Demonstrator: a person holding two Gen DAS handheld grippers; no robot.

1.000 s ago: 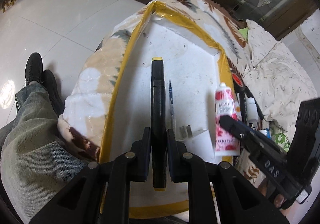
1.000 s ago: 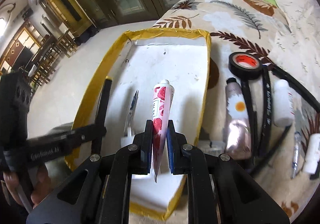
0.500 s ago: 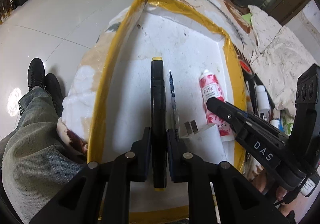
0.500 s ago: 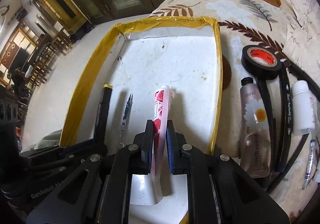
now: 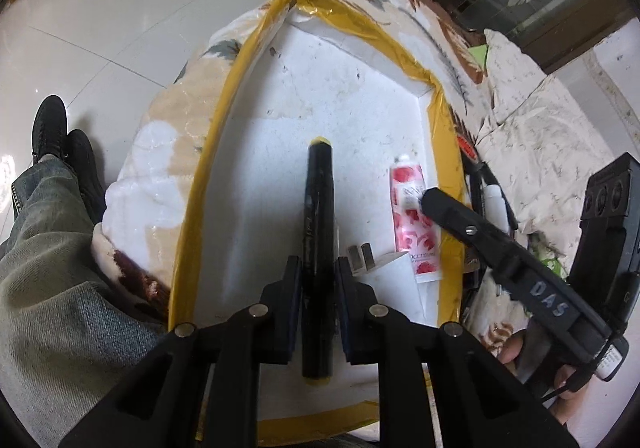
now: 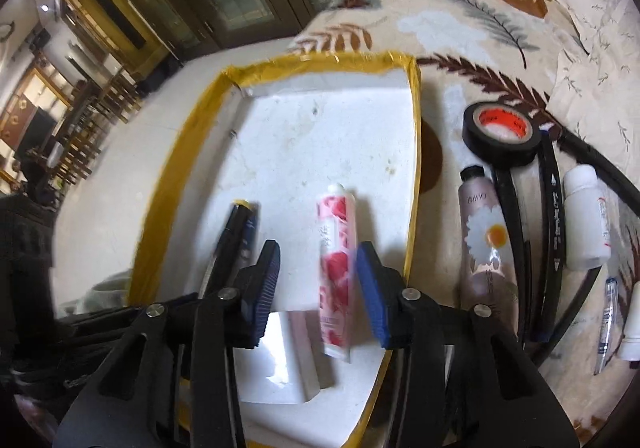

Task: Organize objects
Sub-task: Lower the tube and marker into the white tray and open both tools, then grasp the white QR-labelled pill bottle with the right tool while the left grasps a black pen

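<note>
A white foam tray with a yellow taped rim (image 5: pixel 208 151) (image 6: pixel 160 183) lies on a flowered blanket. My left gripper (image 5: pixel 317 272) is shut on a black marker with yellow ends (image 5: pixel 318 207) and holds it over the tray. My right gripper (image 6: pixel 318 264) is open around a rose-print tube (image 6: pixel 334 260) that lies on the tray floor; the tube also shows in the left wrist view (image 5: pixel 412 215). The marker (image 6: pixel 236 232) shows blurred at the left of the right wrist view.
A white plug adapter (image 5: pixel 384 268) lies in the tray near the tube. Right of the tray lie a black tape roll (image 6: pixel 500 131), a daisy-print tube (image 6: pixel 486 240), black straps (image 6: pixel 552 215), a white bottle (image 6: pixel 586 215) and pens. My legs (image 5: pixel 44 248) are at the left.
My right gripper opened and let go of the rose tube, which now lies on the tray. My left gripper still holds the marker over the tray.
</note>
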